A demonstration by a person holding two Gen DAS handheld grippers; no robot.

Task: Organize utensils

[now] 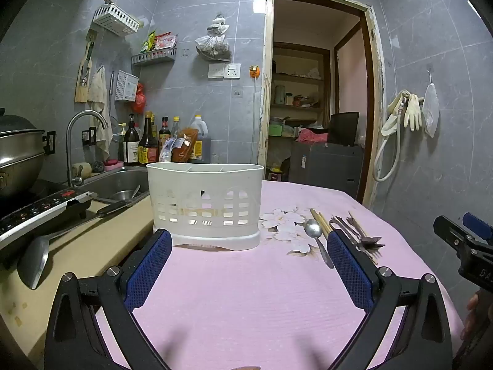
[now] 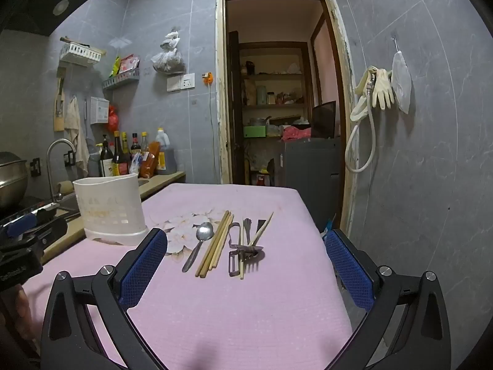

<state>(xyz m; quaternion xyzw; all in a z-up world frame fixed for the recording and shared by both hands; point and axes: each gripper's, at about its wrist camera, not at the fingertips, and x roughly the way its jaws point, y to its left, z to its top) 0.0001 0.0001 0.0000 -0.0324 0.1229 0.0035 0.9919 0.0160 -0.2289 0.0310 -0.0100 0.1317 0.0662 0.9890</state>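
The surface (image 2: pixel 246 293) is covered with a pink cloth that has a pale flower print in the middle. On its left part, close to the sink side, stands the white holder (image 1: pixel 205 206), tall, with a slotted lower wall and dividers inside; from here it looks empty. It is light plastic, I think, so a push from the side may slide or tip it.

To the right of the holder, apart from it, the utensils lie in a loose row on the cloth. The chopsticks (image 2: pixel 215 245) are the longest: stiff, thin sticks, lying together, their long axis running from the near edge away toward the door, a little slanted. They can roll, so a grip across the middle seems best. Beside them on the right are the peeler (image 2: pixel 233 254) and the fork (image 2: pixel 251 254), partly crossed with one more stick; the fork's prongs point to the near side. On the left of the chopsticks lies the spoon (image 2: pixel 198 243), bowl far, handle near; it is smooth metal and slippery, better taken at the handle.

The left gripper (image 1: pixel 249 246) faces the holder and the right gripper (image 2: pixel 246 246) faces the utensils. Both have their jaws spread wide and carry nothing.
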